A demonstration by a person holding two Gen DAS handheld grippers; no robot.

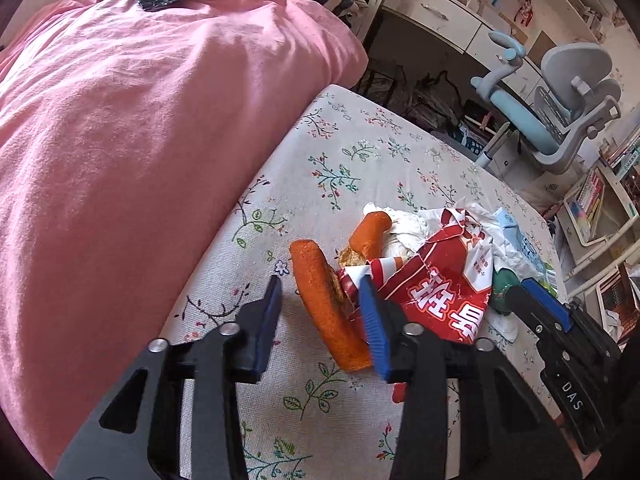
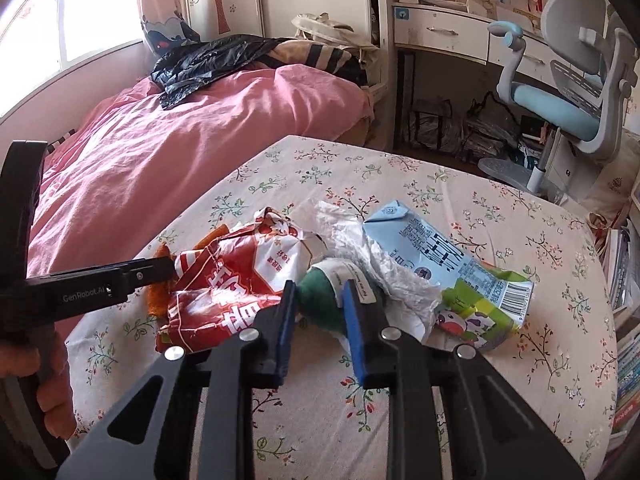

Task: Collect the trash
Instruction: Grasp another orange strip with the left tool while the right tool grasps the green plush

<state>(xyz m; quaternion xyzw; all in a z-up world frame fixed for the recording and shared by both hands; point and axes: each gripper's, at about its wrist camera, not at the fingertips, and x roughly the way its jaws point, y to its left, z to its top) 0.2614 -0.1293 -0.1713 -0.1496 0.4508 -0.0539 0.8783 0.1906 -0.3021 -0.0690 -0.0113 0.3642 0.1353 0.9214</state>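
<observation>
A pile of trash lies on the floral bed sheet (image 1: 344, 152). An orange peel strip (image 1: 324, 300) stands between the fingers of my left gripper (image 1: 324, 320), which is open around it. A second peel piece (image 1: 370, 232) lies behind. A red and white snack wrapper (image 1: 440, 292) sits to the right; it also shows in the right wrist view (image 2: 240, 276). My right gripper (image 2: 320, 312) is open around a dark green crumpled thing (image 2: 320, 296). A blue milk carton (image 2: 436, 256) and white crumpled plastic (image 2: 356, 228) lie beyond.
A pink quilt (image 1: 140, 140) covers the bed's left side, with a black plastic bag (image 2: 212, 60) on it. A desk with drawers (image 2: 440, 32) and a grey-blue chair (image 2: 568, 92) stand past the bed's far edge. Bookshelves (image 2: 628, 360) are at right.
</observation>
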